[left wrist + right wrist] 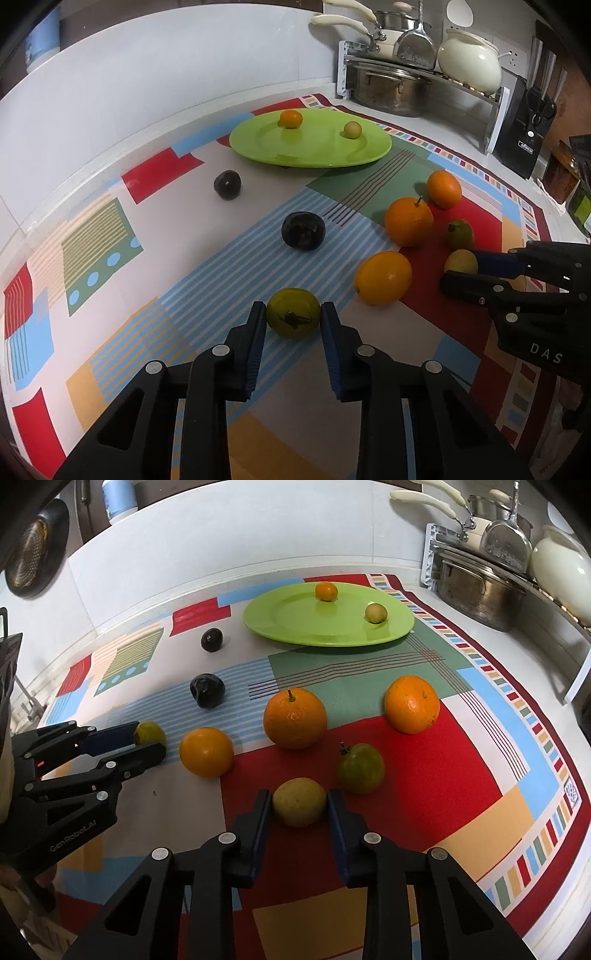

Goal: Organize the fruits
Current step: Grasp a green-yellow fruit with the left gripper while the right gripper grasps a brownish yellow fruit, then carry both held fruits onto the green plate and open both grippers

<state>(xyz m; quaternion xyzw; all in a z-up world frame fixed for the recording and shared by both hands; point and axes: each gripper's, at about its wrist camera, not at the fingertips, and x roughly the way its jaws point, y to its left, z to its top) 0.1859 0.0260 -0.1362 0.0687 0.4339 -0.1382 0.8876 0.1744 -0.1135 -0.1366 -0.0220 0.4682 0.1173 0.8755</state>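
My left gripper (293,308) is shut on a yellow-green fruit (293,317) that rests on the patterned cloth (184,229). My right gripper (300,795) is shut on a pale yellow fruit (299,805), also on the cloth. Each gripper shows in the other's view, closed on its fruit. At the back lies a green plate (314,151) with a small orange fruit (290,119) and a small pale fruit (352,130) on it. Loose on the cloth are two oranges (294,718) (412,704), a yellow-orange fruit (206,752), a green fruit (360,768) and two dark fruits (207,690) (212,639).
A metal rack (424,74) with pots, pans and a cream jar stands at the back right, and a black knife block (524,129) beside it. A white wall runs behind the plate. A dark pan (33,550) hangs at the far left.
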